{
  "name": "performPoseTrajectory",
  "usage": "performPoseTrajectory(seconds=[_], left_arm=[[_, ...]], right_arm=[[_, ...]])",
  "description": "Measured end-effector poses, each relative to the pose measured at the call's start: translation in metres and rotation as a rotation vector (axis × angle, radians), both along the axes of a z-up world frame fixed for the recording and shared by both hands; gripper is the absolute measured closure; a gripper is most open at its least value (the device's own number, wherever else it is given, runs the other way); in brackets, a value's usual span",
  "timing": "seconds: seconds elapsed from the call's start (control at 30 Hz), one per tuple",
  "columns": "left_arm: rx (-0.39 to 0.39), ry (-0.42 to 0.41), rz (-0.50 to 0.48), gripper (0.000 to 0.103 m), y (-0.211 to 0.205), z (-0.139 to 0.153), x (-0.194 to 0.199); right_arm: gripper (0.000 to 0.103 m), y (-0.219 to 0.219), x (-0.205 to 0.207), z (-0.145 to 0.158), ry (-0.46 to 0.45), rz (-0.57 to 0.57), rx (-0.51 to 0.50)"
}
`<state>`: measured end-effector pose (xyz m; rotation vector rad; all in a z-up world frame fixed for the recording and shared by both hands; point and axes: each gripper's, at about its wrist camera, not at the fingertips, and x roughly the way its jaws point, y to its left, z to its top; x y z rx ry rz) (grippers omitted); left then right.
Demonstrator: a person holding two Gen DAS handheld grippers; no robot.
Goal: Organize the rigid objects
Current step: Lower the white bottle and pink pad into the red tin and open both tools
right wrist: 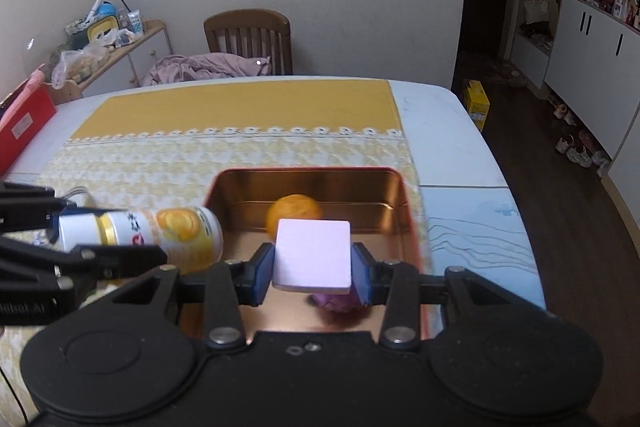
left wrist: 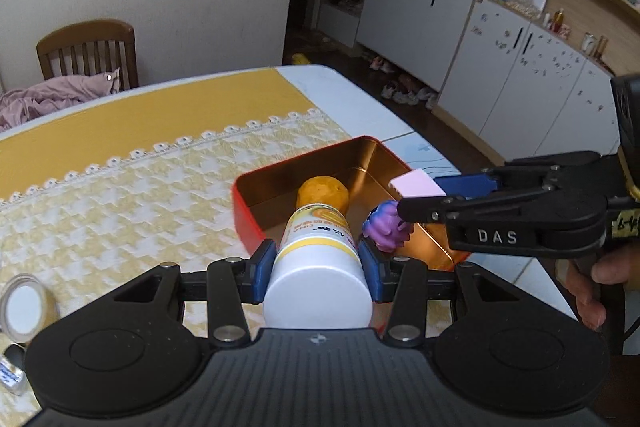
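**Bottle and block held over the tin**

Your left gripper (left wrist: 316, 263) is clamped on a white bottle (left wrist: 316, 267) with an orange label, its far end over the tin's (left wrist: 256, 223) 9 o'clock rim. Your right gripper (right wrist: 314, 267) pinches a pink block (right wrist: 314, 253) above the red, gold-lined tin's 6 o'clock end. Inside lie an orange ball (right wrist: 296, 211) and a purple toy (left wrist: 386, 227). The tin sits on the yellow-clothed surface (left wrist: 120, 179).

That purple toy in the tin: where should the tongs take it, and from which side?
Probably from above, closing on the purple toy across its rounded body. It sits low in the tin, close beside the near-right wall, so a sideways approach is likely blocked. Both tongs are full now: left on the bottle, right on the pink block.
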<state>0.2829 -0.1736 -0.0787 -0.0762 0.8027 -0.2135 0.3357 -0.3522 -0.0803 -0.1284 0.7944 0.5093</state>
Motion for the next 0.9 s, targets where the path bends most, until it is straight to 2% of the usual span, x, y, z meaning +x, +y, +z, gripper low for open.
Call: performPoseTrajectory(seconds=[0.43,0.8,0.9], left_arm=[[0.069,0.058,0.050,0.059,-0.042,-0.031,0.040],[0.078,0.136,0.074,0.059,-0.053,-0.055,0.056],[0.082,0.135,0.061,0.064,-0.056,-0.058,0.058]], right_arm=[[0.063,0.003,0.062,-0.027,0.030,0.074,-0.094],[0.063,0.009,0.072,-0.045,0.053,0.140,-0.121],[0.063,0.010,0.074,-0.047,0.057,0.146,-0.127]])
